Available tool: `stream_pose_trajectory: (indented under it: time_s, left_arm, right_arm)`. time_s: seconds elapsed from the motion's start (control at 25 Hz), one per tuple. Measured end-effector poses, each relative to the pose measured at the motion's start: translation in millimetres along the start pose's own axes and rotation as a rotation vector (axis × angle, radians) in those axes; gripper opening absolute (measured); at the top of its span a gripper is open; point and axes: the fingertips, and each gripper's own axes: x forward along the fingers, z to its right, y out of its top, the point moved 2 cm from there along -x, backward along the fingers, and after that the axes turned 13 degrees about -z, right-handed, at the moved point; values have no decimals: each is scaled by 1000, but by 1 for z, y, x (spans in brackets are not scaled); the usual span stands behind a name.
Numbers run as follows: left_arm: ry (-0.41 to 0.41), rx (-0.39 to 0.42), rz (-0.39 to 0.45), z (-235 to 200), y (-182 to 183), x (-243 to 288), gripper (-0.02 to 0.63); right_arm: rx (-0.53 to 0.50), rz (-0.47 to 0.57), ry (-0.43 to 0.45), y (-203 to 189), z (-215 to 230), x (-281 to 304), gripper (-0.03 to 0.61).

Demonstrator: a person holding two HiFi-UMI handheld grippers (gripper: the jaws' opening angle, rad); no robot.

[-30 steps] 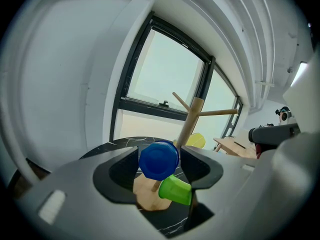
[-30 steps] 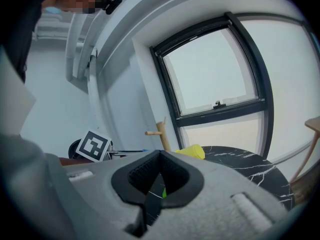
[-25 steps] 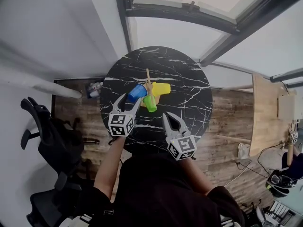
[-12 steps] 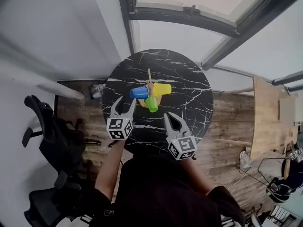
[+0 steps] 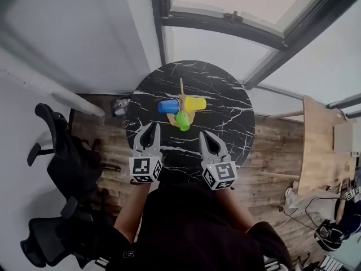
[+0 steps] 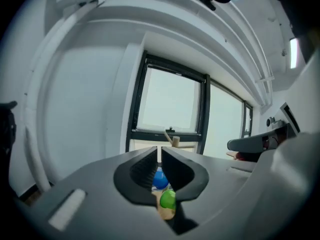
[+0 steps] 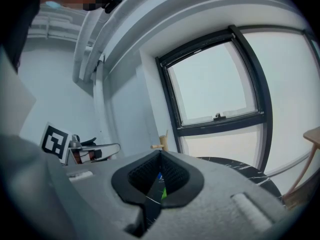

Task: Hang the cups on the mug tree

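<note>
At the middle of the round black marble counter (image 5: 225, 145) stands the wooden mug tree (image 5: 181, 89), with three cups fanned out round its stem: a blue cup (image 5: 168, 106) to the left, a yellow cup (image 5: 197, 104) to the right, and a green cup (image 5: 182, 121) on the near side. No other cup shows on the counter, so the hanging looks finished, or nearly so. Both grippers sit well back from the tree, over the near edge. The left gripper (image 5: 151, 126) has just been closing its jaws; they now stand all but together, with only a thin slit at the tips and nothing between them, the blue and green cups merely showing far off through the gap in the left gripper view. The right gripper (image 5: 206, 135) has its jaws fully together and empty. The step in hand reads as backing away after a release, and doing it well means leaving the tree alone: draw both grippers straight back towards the body, not across the tree, so that no jaw clips the green cup, which hangs nearest. How deeply each handle sits on its peg cannot be told from above, so a look along the tree is worth taking before calling it done.
</note>
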Motion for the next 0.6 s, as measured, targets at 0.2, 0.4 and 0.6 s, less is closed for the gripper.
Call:
stream_pose_trajectory:
  time_s: [0.2, 0.4, 0.6]
  left_arm:
    - [18, 66, 99, 32, 26, -42, -6]
    - [-11, 46, 48, 59, 15, -62, -8]
    - [-36, 48, -19, 81, -16, -68, -6]
  right_arm:
    - [-7, 9, -10, 4, -6, -22, 0]
    - [-16, 23, -2, 2, -16, -47, 0]
    - [-21, 27, 22, -10, -22, -56, 0]
